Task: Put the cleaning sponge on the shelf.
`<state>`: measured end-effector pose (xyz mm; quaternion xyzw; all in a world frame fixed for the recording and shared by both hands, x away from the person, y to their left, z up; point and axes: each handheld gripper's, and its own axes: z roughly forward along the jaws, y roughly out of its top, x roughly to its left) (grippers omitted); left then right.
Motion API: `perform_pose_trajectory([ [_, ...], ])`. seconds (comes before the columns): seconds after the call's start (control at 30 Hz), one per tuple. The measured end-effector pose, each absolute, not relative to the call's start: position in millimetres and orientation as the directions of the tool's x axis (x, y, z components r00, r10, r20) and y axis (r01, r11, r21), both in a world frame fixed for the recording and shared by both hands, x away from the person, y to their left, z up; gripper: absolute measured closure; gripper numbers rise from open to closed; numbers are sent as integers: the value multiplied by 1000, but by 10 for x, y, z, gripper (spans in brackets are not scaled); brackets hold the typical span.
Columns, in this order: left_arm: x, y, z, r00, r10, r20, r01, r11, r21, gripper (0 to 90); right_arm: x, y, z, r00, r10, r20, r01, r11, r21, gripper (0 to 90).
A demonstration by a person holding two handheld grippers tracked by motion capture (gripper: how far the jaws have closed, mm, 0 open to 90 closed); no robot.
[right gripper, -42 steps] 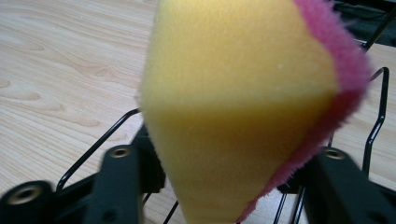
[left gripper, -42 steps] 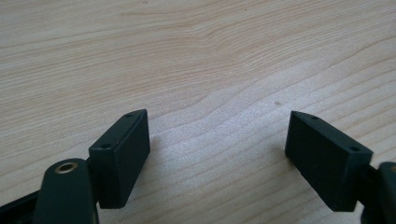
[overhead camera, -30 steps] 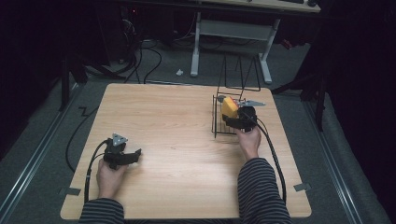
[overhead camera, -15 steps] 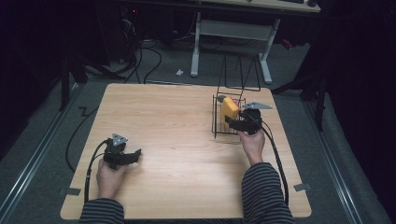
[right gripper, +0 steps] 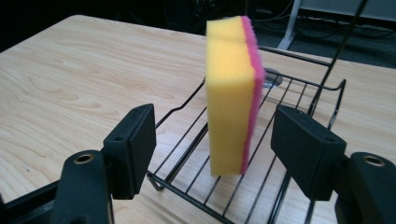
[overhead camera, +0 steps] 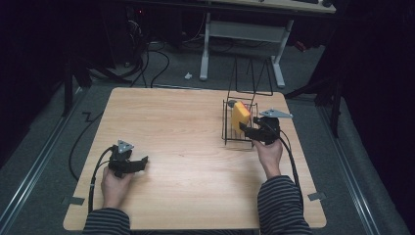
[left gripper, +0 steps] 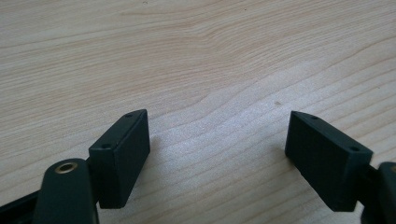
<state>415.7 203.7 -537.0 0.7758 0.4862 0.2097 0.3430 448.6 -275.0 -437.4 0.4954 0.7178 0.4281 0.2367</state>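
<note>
While standing on edge in wire rack (right gripper: 299,88), sponge (right gripper: 231,93) yellow, pink-backed; both grippers' jaws spread, empty.

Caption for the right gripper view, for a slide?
Open right gripper facing a yellow-and-pink sponge standing upright in a black wire rack.

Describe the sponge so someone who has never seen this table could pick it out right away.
On the wooden table, look to the black wire rack near the right edge. The sponge stands upright on end in it, just ahead of the right gripper: a yellow block with one thin pink face, the only bright thing there.
</note>
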Motion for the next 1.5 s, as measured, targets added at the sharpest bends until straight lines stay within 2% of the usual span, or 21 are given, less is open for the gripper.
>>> perform_pose_trajectory([
  [0.3,4157,2037,-5370,439,898,-8,610,-292,736,225,4335,-2766,-4294,-416,906,74,494,157,855,319],
  [0.5,4157,2037,-5370,439,898,-8,611,-292,736,225,4245,-2834,-4301,-396,916,67,496,152,855,326],
  [0.6,4157,2037,-5370,439,898,-8,610,-292,736,225,4162,-2866,-4279,-395,916,66,460,135,877,349],
  [1.07,4157,2037,-5370,439,898,-8,611,-292,736,225,3951,-2929,-4194,-396,917,51,429,136,893,352],
  [1.5,4157,2037,-5370,439,898,-8,611,-292,736,225,3745,-3062,-4219,-381,921,79,412,92,907,361],
])
